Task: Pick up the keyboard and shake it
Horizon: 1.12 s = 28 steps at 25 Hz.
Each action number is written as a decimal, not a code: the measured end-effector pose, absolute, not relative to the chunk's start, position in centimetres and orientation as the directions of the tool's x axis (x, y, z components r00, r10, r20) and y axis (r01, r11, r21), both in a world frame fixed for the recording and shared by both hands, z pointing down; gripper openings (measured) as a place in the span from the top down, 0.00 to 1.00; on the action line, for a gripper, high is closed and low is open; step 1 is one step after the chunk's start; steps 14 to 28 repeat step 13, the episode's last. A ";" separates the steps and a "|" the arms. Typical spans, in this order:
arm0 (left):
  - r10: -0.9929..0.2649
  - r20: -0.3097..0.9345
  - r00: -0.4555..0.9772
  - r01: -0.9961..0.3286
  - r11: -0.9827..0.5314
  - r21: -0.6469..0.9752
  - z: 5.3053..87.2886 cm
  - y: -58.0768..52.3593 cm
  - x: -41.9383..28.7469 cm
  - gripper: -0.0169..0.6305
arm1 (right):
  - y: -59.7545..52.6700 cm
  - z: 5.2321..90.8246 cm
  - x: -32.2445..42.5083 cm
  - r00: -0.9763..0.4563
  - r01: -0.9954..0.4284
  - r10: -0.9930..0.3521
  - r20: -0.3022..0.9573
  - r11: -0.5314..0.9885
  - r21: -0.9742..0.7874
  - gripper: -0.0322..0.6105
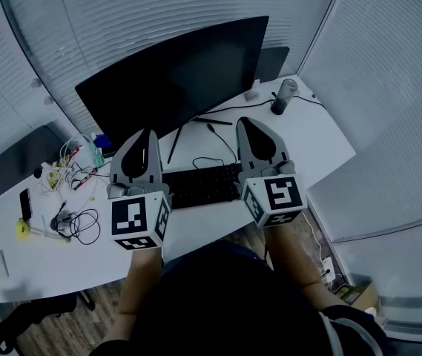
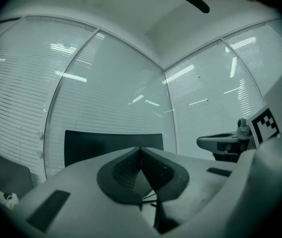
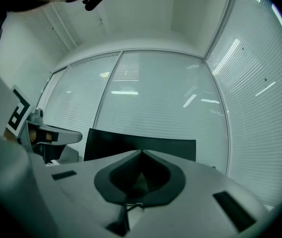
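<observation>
A black keyboard (image 1: 203,186) lies flat on the white desk (image 1: 307,143), in front of the monitor. Both grippers are held up in the air above it, pointing level toward the monitor. My left gripper (image 1: 149,133) hangs over the keyboard's left end, my right gripper (image 1: 245,122) over its right end. Both are shut with nothing between the jaws, as the left gripper view (image 2: 141,149) and the right gripper view (image 3: 141,151) show. Neither touches the keyboard. The keyboard's two ends are hidden behind the gripper bodies.
A wide dark monitor (image 1: 181,80) stands at the back of the desk, also seen as the monitor (image 2: 96,143) and the monitor (image 3: 131,140). A dark cylinder (image 1: 283,96) stands back right. Tangled cables (image 1: 83,225) and a phone (image 1: 25,203) lie left. Blind-covered walls enclose the corner.
</observation>
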<state>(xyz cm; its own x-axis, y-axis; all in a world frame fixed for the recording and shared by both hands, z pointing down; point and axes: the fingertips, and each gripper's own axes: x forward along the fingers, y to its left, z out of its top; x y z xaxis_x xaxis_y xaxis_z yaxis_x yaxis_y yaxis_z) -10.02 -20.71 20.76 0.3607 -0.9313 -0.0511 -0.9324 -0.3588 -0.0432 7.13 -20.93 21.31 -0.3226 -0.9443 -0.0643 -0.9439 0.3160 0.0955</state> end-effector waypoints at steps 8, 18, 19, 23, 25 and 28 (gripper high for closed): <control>-0.920 -0.053 0.388 -0.921 -0.386 -0.043 21.8 -19.7 -11.3 0.94 | -19.3 22.9 5.9 -0.300 -0.951 -0.952 -0.055 0.295 0.091 0.91; -0.917 -0.032 0.397 -0.917 -0.395 -0.057 22.7 -19.4 -11.9 0.94 | -18.7 23.2 5.4 -0.288 -0.955 -0.956 -0.051 0.283 0.090 0.91; -0.917 -0.032 0.397 -0.917 -0.395 -0.057 22.7 -19.4 -11.9 0.94 | -18.7 23.2 5.4 -0.288 -0.955 -0.956 -0.051 0.283 0.090 0.91; -0.917 -0.032 0.397 -0.917 -0.395 -0.057 22.7 -19.4 -11.9 0.94 | -18.7 23.2 5.4 -0.288 -0.955 -0.956 -0.051 0.283 0.090 0.91; -0.917 -0.032 0.397 -0.917 -0.395 -0.057 22.7 -19.4 -11.9 0.94 | -18.7 23.2 5.4 -0.288 -0.955 -0.956 -0.051 0.283 0.090 0.91; -0.917 -0.032 0.397 -0.917 -0.395 -0.057 22.7 -19.4 -11.9 0.94 | -18.7 23.2 5.4 -0.288 -0.955 -0.956 -0.051 0.283 0.090 0.91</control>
